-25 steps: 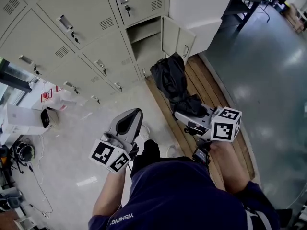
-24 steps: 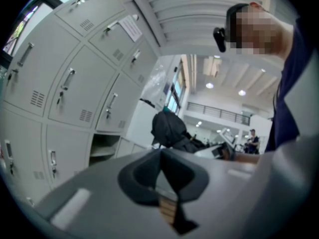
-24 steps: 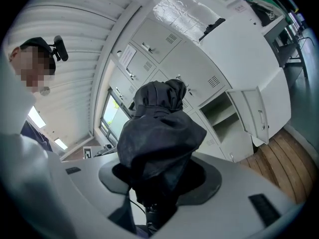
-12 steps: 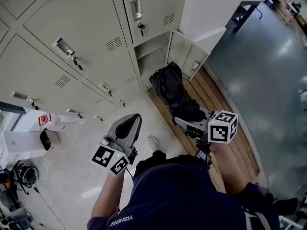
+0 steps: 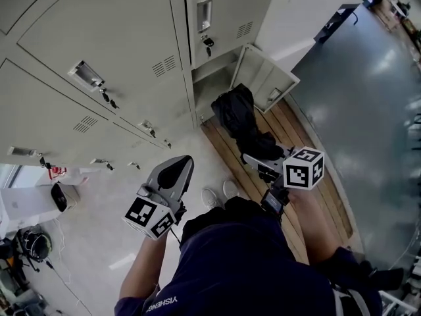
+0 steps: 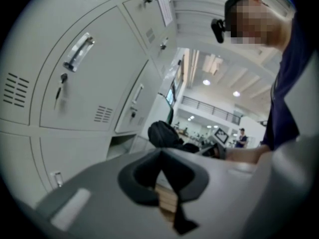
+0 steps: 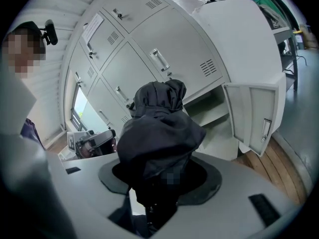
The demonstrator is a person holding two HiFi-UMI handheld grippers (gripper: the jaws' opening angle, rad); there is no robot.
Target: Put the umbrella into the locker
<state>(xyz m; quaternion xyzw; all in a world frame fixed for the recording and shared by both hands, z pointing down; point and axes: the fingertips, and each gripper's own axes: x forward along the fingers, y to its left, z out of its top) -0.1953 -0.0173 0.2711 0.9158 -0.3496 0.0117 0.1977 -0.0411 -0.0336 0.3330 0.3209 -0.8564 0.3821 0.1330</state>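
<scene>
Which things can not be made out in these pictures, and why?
- Handle of the umbrella: right gripper view, buried under its own black fabric inside the right tool.
- Left part of the open locker: right gripper view, behind the umbrella.
- Print on the paper sheet on a locker door: right gripper view, too small.

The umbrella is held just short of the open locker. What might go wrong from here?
1. The umbrella hangs loose and bulky from the right gripper, so its fabric may snag on the open locker's frame or shelf.
2. The locker door stands ajar right beside the path, so the umbrella or gripper might knock it.
</scene>
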